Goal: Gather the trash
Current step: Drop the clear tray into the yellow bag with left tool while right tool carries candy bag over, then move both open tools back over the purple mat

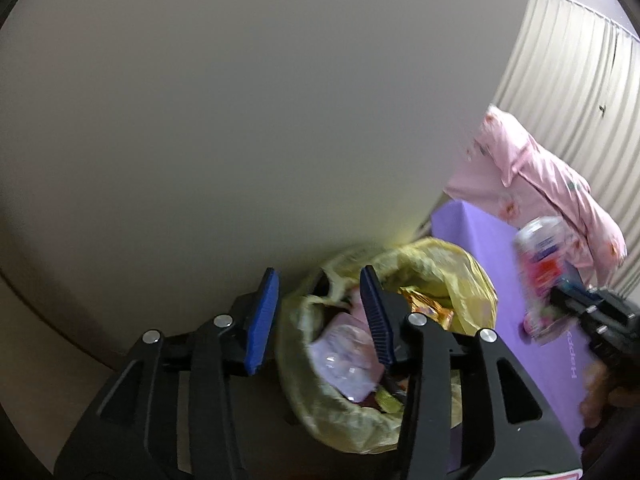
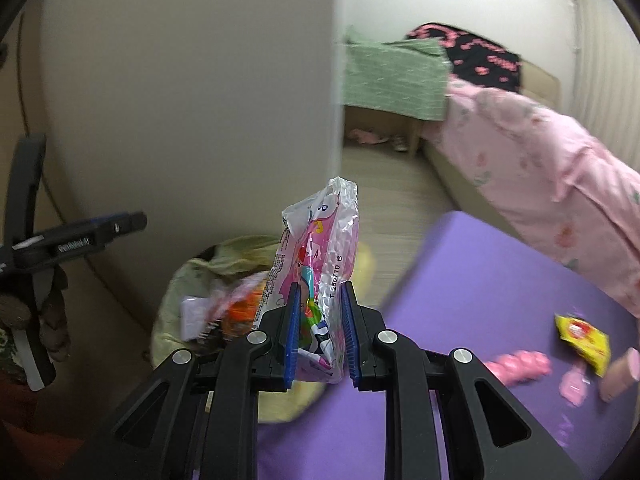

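A bin lined with a yellow bag (image 1: pixel 436 268) stands by the wall, holding several wrappers; it also shows in the right wrist view (image 2: pixel 172 292). My left gripper (image 1: pixel 320 316) is open and empty just above the bin's near rim. My right gripper (image 2: pixel 320 336) is shut on a pink and silver snack wrapper (image 2: pixel 320 248), held upright in the air to the right of the bin. In the left wrist view the wrapper (image 1: pixel 540 264) and the right gripper (image 1: pixel 576 300) show at the right. A yellow wrapper (image 2: pixel 584 338) and pink pieces (image 2: pixel 520 364) lie on the purple mat (image 2: pixel 460 280).
A beige wall (image 1: pixel 240 100) stands right behind the bin. A bed with a pink cover (image 2: pixel 540 168) runs along the right, beside the mat. A green cloth (image 2: pixel 392 76) hangs over furniture at the back. Wood floor (image 2: pixel 392 184) lies between them.
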The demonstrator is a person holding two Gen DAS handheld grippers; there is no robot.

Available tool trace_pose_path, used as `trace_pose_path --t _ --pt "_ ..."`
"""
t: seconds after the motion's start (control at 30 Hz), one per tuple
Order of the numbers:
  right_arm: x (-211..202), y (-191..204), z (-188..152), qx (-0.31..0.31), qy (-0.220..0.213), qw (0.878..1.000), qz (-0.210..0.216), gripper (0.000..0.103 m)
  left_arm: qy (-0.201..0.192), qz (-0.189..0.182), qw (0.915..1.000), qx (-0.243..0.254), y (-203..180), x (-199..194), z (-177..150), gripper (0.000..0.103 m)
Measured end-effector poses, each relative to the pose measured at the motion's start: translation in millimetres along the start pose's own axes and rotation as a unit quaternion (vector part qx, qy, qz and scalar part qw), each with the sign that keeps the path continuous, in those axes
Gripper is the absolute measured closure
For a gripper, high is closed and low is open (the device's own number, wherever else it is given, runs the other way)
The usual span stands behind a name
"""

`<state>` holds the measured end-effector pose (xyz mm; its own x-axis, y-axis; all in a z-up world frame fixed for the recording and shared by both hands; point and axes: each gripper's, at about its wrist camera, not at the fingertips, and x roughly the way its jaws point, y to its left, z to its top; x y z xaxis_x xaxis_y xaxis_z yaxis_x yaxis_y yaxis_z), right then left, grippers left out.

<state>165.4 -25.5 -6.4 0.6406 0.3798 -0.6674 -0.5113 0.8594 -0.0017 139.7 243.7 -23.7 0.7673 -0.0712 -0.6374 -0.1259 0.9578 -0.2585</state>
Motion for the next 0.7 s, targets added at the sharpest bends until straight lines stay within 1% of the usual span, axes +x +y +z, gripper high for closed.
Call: trace_pose_path --t 0.07,0.2,0.23,0.27,0.3,0.37,0.43,0.6,0.7 --pt "18 17 3 -0.008 0.013 1.000 0.023 0.084 -0.011 0.007 0.9999 -0.010 11 -11 2 0.061" --pt "43 42 7 -0.022 0.031 0.998 0.048 0.083 -0.018 0.007 0.9995 -0.026 26 -21 2 0.060" --pt "49 47 9 -0.023 0.037 0.998 0.054 0.082 -0.019 0.006 0.9995 -0.026 28 -22 1 0.060" --pt "52 49 8 -0.024 0.042 0.997 0.058 0.077 -0.018 0.005 0.9995 -0.027 30 -22 1 0.060" --pt "55 52 9 -0.025 0.046 0.997 0.060 0.074 -0.017 0.004 0.9995 -0.028 32 -22 0 0.060" --pt "58 55 8 -0.030 0.048 0.997 0.060 0.068 -0.014 -0.001 0.9994 -0.032 34 -21 -3 0.060" --pt "59 56 7 -0.035 0.051 0.996 0.066 0.064 -0.010 -0.004 0.9992 -0.037 36 -18 -5 0.060" --pt "52 55 5 -0.040 0.047 0.997 0.054 0.063 0.000 -0.011 0.9990 -0.042 34 -12 -8 0.060" --pt "40 44 4 -0.034 0.034 0.998 0.037 0.063 0.002 -0.020 0.9993 -0.033 26 -12 -8 0.060"
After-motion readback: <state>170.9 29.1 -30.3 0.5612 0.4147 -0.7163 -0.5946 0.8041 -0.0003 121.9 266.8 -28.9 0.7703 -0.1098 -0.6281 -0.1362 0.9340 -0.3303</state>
